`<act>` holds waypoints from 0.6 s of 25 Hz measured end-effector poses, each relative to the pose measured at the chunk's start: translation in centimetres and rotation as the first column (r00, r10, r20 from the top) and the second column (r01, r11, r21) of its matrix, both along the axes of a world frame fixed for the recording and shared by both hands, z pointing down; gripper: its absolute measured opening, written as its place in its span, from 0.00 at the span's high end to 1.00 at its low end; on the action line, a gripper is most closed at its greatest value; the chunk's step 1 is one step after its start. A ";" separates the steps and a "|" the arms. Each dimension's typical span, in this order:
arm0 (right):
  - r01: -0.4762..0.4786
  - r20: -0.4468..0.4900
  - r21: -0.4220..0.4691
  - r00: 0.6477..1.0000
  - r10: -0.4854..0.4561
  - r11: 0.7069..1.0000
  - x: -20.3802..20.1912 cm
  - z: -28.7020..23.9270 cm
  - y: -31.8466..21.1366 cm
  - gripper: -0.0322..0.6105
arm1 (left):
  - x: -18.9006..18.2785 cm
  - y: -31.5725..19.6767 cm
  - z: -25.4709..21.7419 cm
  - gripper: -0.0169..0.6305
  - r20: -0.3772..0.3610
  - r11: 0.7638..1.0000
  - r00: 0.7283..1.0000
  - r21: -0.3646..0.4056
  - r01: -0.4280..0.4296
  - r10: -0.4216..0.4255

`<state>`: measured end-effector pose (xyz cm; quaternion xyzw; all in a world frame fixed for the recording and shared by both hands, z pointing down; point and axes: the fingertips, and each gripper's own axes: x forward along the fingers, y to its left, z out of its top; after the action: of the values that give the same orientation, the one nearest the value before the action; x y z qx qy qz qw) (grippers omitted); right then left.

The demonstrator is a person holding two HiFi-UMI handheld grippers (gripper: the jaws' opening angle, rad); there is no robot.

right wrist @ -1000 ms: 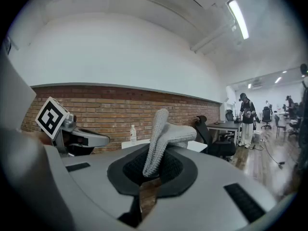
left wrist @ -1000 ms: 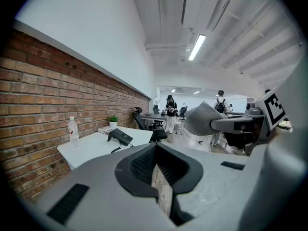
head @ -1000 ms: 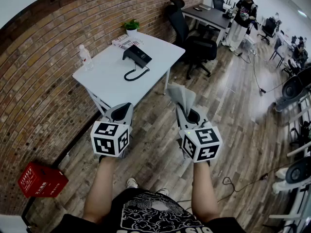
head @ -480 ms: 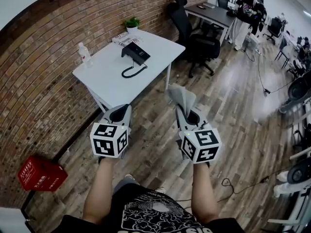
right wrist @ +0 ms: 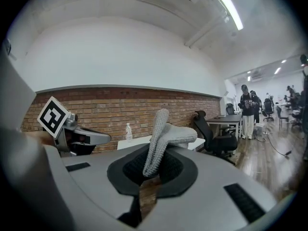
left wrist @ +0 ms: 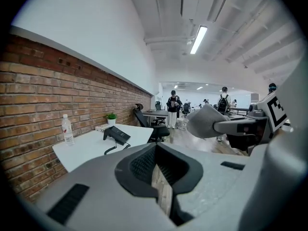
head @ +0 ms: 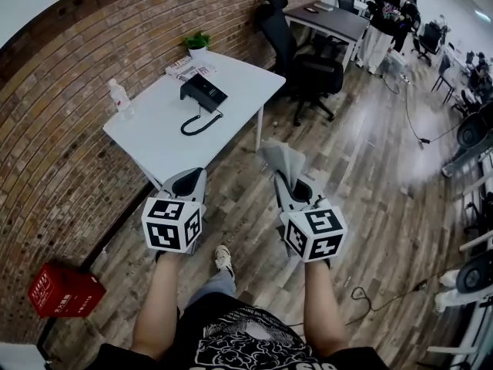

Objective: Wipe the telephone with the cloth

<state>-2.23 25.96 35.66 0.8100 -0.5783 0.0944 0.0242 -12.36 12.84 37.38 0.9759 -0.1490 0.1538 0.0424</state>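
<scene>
Right gripper (head: 283,182) was clamped on the grey cloth (head: 283,157), which stuck up past the jaw tips. Left gripper (head: 189,182) had its jaws together with nothing between them. The black telephone (head: 202,92) sat on the white table (head: 154,137) by the brick wall (head: 62,106), well ahead of both grippers. Wiping not started, judging by that gap: cloth was in hand, but the approach and the whole wipe were left.

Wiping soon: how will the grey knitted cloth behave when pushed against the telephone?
Likely floppy: the grey knitted cloth folds over above the right tool. Its ribbed knit should probably grip, not slide.
</scene>
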 end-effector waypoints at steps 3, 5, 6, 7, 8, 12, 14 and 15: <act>-0.011 -0.005 -0.012 1.000 0.011 1.000 2.5 0.3 -2.5 0.93 | 2.8 -2.7 0.3 0.96 -0.009 1.000 1.000 -0.008 -0.014 0.013; -0.022 -0.006 -0.021 1.000 0.022 1.000 4.4 0.4 -4.4 0.93 | 4.8 -4.7 0.4 0.96 -0.009 1.000 1.000 -0.012 -0.025 0.025; -0.025 -0.005 -0.025 1.000 0.025 0.999 5.2 0.4 -5.6 0.93 | 5.7 -5.8 0.4 0.96 -0.007 0.999 1.000 -0.013 -0.030 0.029; -0.026 -0.003 -0.029 1.000 0.026 0.999 5.9 0.4 -6.8 0.93 | 6.5 -7.0 0.3 0.96 -0.005 0.999 0.999 -0.014 -0.032 0.032; -0.025 -0.001 -0.033 1.000 0.025 0.999 6.6 0.3 -8.0 0.93 | 7.2 -8.3 0.3 0.96 -0.003 0.999 0.999 -0.016 -0.034 0.034; -0.019 0.008 -0.050 1.000 0.019 0.999 8.7 0.2 -13.0 0.93 | 9.5 -13.2 0.0 0.96 -0.002 0.999 0.999 -0.028 -0.035 0.034; -0.013 0.009 -0.066 1.000 0.013 0.998 9.4 0.2 -15.2 0.93 | 10.4 -15.3 0.0 0.96 -0.004 0.999 0.999 -0.036 -0.036 0.036; -0.009 0.009 -0.074 1.000 0.010 0.997 9.7 0.3 -16.3 0.93 | 10.8 -16.3 0.1 0.96 -0.004 0.998 0.999 -0.042 -0.036 0.036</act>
<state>7.49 9.65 35.92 0.8109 -0.5706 0.1197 0.0508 -1.60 -3.45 37.50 0.9776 -0.1283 0.1558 0.0603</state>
